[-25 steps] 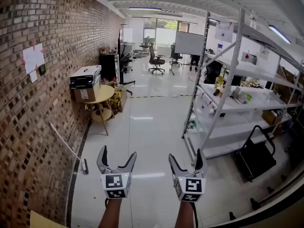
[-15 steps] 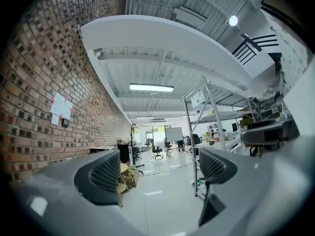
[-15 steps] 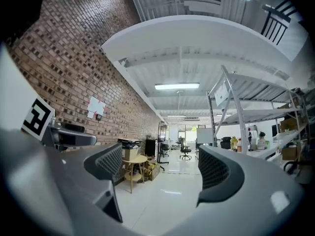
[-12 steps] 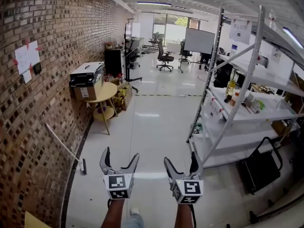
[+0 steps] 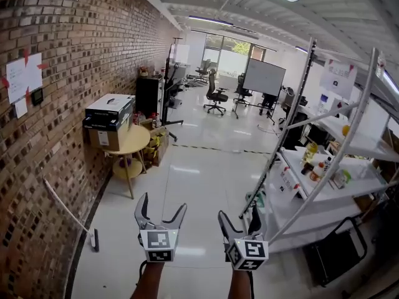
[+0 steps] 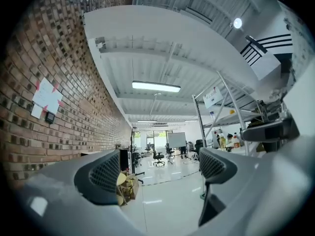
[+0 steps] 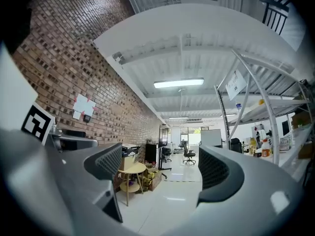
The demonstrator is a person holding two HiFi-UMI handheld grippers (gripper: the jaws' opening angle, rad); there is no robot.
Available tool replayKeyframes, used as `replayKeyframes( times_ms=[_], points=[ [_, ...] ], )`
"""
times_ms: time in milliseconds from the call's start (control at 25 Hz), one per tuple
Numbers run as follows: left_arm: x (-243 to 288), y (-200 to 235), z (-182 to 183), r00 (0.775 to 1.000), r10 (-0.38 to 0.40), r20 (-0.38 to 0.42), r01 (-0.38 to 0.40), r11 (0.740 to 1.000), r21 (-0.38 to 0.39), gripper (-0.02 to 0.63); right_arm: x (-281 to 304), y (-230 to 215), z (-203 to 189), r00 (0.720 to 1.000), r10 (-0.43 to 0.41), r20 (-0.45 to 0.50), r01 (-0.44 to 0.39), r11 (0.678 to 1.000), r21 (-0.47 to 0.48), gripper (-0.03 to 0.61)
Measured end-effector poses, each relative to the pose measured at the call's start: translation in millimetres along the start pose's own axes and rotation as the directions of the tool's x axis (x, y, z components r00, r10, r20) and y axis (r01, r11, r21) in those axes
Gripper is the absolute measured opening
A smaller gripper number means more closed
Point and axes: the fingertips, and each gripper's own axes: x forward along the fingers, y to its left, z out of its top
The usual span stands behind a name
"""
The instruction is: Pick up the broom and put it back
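Note:
The broom (image 5: pixel 68 212) leans against the brick wall at the lower left of the head view, its pale handle slanting up the wall and its dark head on the floor. My left gripper (image 5: pixel 160 210) is held open to the right of it, well apart, with nothing between its jaws. My right gripper (image 5: pixel 239 217) is open beside it, also holding nothing. In the left gripper view (image 6: pixel 155 168) and the right gripper view (image 7: pixel 160 166) the jaws stand wide with only the room beyond; the broom does not show there.
A round wooden table (image 5: pixel 128 142) with stacked boxes (image 5: pixel 109 119) stands by the wall ahead. A white metal shelf rack (image 5: pixel 324 179) with bottles lines the right side. Office chairs (image 5: pixel 216 96) and a whiteboard (image 5: pixel 264 76) are far down the glossy white floor (image 5: pixel 193 179).
The head view has tilted up and drifted, so the broom sits lower and further left. Both grippers stay open and level, slightly lower in the picture.

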Motion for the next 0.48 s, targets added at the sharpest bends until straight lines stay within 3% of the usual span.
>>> replayKeyframes(
  times_ms=[80, 240, 480],
  points=[
    [24, 8, -5, 1.0, -0.007, 0.003, 0.007, 1.0, 0.008, 0.509, 25, -1, -10, 1.0, 0.002, -0.014, -0.002, 1.0, -0.003, 0.48],
    [74, 15, -32, 0.998, -0.027, -0.065, 0.027, 1.0, -0.009, 0.509, 73, -7, -34, 0.998, 0.02, -0.061, -0.02, 1.0, 0.002, 0.48],
    [154, 20, -49, 0.997, 0.0, -0.079, 0.001, 1.0, 0.009, 0.509, 149, -47, -49, 0.998, 0.036, -0.05, -0.034, 0.999, 0.025, 0.48]
  ],
)
